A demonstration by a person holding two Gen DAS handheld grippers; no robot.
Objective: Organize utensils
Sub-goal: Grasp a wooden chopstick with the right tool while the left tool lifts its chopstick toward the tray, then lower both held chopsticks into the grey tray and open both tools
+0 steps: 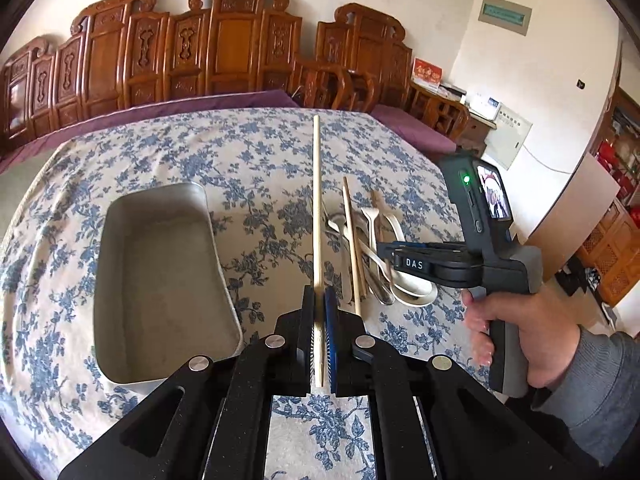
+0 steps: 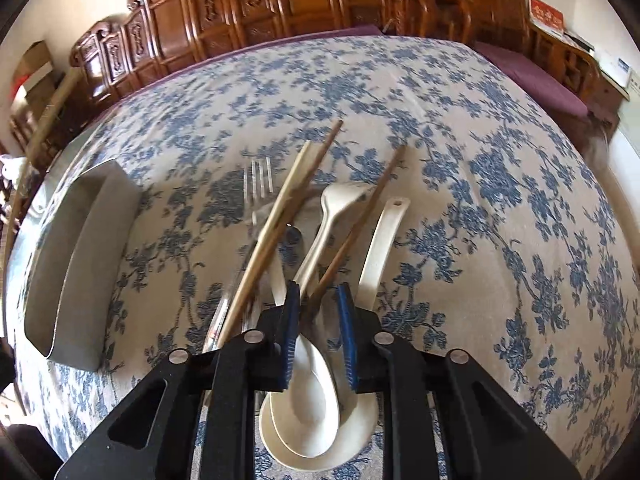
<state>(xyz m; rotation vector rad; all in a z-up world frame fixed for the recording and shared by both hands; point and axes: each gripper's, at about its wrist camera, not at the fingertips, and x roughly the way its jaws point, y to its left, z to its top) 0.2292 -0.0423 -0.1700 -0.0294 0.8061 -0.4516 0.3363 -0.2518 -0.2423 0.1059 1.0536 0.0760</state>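
Note:
My left gripper (image 1: pixel 319 300) is shut on a pale wooden chopstick (image 1: pixel 317 208) that points away over the table, just right of the empty metal tray (image 1: pixel 160 280). My right gripper (image 2: pixel 319 300) is open low over the utensil pile, its jaws either side of a dark chopstick (image 2: pixel 360 220) and above two white ceramic spoons (image 2: pixel 308 420). The pile also holds more chopsticks (image 2: pixel 276 216) and a metal fork (image 2: pixel 258 178). In the left wrist view the right gripper (image 1: pixel 384 250) reaches into the pile (image 1: pixel 372 256) from the right.
The table carries a blue floral cloth (image 2: pixel 500 200). The tray (image 2: pixel 76 264) lies left of the pile. Carved wooden chairs (image 1: pixel 224 48) line the far side. A hand (image 1: pixel 520 332) holds the right gripper at the table's right edge.

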